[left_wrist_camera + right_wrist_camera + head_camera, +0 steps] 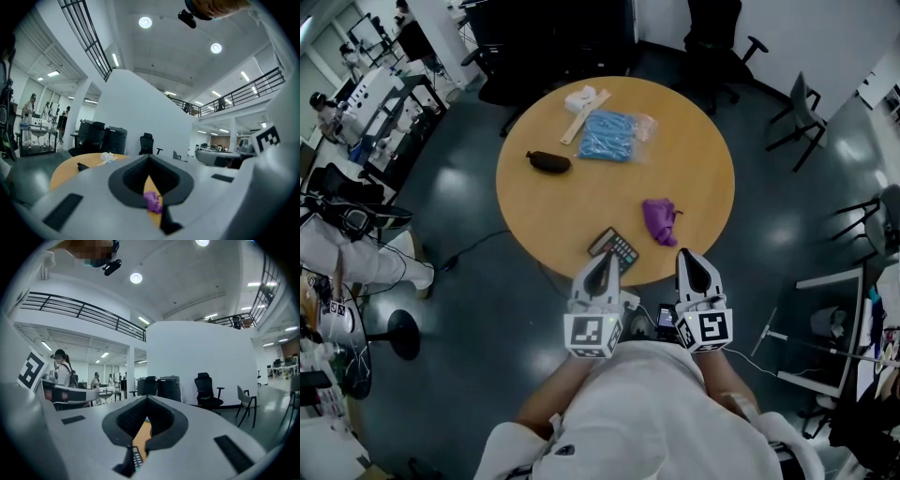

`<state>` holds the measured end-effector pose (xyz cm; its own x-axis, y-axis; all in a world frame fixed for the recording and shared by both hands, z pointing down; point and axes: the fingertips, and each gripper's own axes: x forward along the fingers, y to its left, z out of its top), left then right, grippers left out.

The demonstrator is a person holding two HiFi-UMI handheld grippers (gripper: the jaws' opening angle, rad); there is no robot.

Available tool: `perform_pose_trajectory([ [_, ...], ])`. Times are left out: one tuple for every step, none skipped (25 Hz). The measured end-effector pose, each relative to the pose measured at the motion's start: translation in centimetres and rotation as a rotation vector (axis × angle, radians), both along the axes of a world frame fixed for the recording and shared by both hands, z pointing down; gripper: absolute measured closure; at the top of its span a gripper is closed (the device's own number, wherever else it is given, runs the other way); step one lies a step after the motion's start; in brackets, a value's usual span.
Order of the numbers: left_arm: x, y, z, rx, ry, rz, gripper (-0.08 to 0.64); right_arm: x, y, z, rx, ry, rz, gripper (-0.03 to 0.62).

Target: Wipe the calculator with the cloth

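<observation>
A dark calculator [614, 248] lies at the near edge of the round wooden table [544, 206]. A crumpled purple cloth [659, 220] sits just to its right. My left gripper [603, 259] hovers at the table's near edge, right beside the calculator, shut on nothing. My right gripper [689, 255] is level with it, just off the edge below the cloth, also shut and empty. In the left gripper view the cloth [152, 201] shows through the gap under the closed jaws. In the right gripper view the calculator [136, 456] shows the same way.
At the table's far side lie a black pouch [548, 161], a blue packet [607, 136], a wooden stick [584, 114] and a white wad [580, 97]. Office chairs [717, 42] stand beyond the table. People work at benches at the far left [328, 103].
</observation>
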<state>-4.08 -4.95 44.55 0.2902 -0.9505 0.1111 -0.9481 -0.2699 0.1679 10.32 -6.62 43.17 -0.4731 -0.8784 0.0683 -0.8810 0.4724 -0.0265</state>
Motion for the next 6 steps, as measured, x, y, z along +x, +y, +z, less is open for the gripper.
perform_pose_trajectory([
  [-0.04,-0.04,0.03,0.001,0.0,0.0,0.553,-0.1,-0.05,0.04,0.001,-0.002,-0.001,0.575],
  [-0.09,-0.1,0.05,0.002,0.0,0.0,0.553,-0.21,-0.13,0.04,0.002,-0.004,-0.003,0.576],
  [-0.14,-0.16,0.05,0.002,0.0,0.0,0.554,-0.32,-0.21,0.0,0.003,-0.006,-0.005,0.576],
  [-0.19,-0.22,0.03,0.003,0.001,0.0,0.554,-0.41,-0.29,-0.07,0.005,-0.008,-0.007,0.576],
  [-0.22,-0.27,0.0,0.004,0.001,0.0,0.554,-0.47,-0.36,-0.14,0.006,-0.009,-0.008,0.577],
  [-0.25,-0.33,-0.04,0.006,0.001,0.0,0.552,-0.53,-0.42,-0.2,0.007,-0.011,-0.009,0.575],
])
